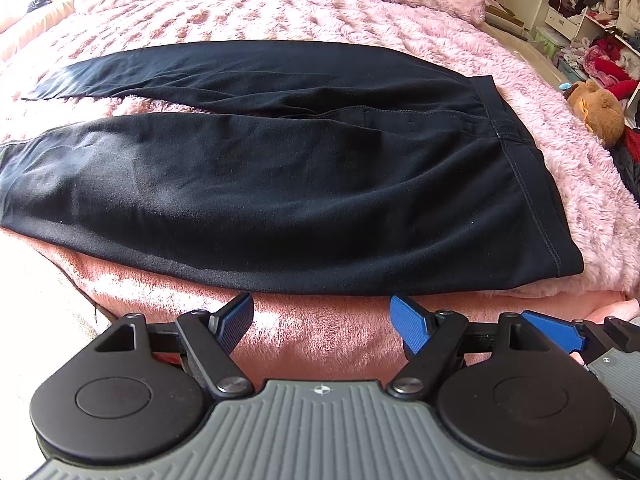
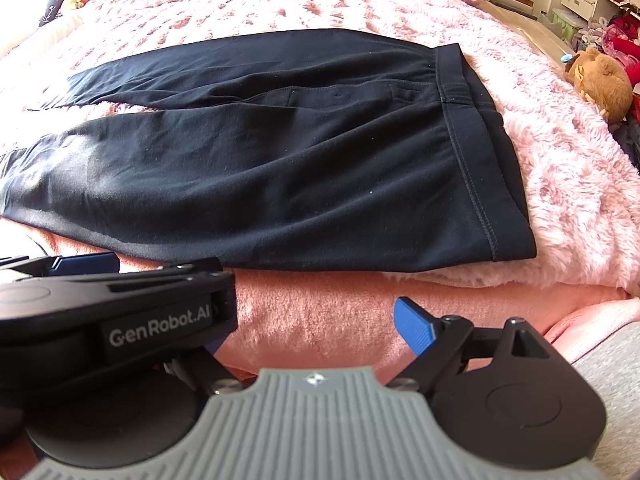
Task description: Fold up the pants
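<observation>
We see the black pants lying flat across the middle of both frames on the pink fluffy blanket, waistband toward the right and the 2 legs running off to the left, parted in a narrow V. That spread layout leaves the near long edge free, which we judge suits a first lengthwise fold, one leg onto the other.

Our left gripper hangs at the bottom centre of its frame, blue pads spread apart and pinching nothing, just short of the near edge of the pants over the salmon bed edge. Our right gripper sits at the bottom of its frame; 1 blue fingertip shows, set wide of centre and holding nothing, while the left tool's body hides the other, so we judge it spread too.

A brown plush toy rests at the right edge.
</observation>
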`<state>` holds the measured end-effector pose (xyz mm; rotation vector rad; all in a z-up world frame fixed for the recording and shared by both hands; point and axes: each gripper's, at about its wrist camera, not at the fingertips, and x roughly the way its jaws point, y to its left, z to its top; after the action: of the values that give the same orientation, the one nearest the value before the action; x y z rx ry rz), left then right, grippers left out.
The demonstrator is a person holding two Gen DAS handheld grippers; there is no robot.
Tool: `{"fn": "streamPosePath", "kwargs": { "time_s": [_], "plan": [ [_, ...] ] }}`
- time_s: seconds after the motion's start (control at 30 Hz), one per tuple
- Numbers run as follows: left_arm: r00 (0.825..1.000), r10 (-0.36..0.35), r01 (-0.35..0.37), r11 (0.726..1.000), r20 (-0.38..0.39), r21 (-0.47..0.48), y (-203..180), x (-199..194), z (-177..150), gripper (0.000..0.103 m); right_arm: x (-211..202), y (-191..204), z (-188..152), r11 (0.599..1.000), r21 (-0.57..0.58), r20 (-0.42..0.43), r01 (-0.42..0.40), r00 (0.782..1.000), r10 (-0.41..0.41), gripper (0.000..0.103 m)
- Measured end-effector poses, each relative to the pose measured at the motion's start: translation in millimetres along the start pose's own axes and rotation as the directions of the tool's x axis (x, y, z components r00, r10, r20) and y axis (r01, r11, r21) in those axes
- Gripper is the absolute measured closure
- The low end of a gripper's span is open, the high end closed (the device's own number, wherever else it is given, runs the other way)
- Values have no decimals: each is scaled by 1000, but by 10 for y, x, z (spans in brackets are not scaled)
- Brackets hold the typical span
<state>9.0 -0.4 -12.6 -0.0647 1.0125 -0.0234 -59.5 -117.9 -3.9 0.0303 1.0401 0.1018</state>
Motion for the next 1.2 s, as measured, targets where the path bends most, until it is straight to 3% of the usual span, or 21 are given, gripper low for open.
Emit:
{"fn": "streamPosePath", "kwargs": {
  "time_s": [0.8, 0.93, 1.03, 1.13, 1.2],
  "plan": [
    [998, -51, 51, 999, -26, 4, 28, 114, -33, 12, 93, 28, -12, 1000, 1, -16, 2, 1000, -2, 22],
    [995, -96, 96, 995, -4, -5, 90, 102, -25, 12, 111, -25, -17, 998, 35, -5, -49, 999, 49, 21],
    [992, -123, 125, 989, 36, -83, 257, 73, 7, 12, 137, -183, -16, 988, 120, 15, -101, 995, 100, 26],
    [968, -247, 252, 951, 53, -178, 499, 68, 79, 13, 160, -507, -24, 940, 285, 61, -190, 982, 179, 30],
    [928, -367, 372, 892, 68, -257, 706, 102, 103, 13, 189, -771, -58, 881, 410, 94, -235, 972, 216, 30]
  ]
}}
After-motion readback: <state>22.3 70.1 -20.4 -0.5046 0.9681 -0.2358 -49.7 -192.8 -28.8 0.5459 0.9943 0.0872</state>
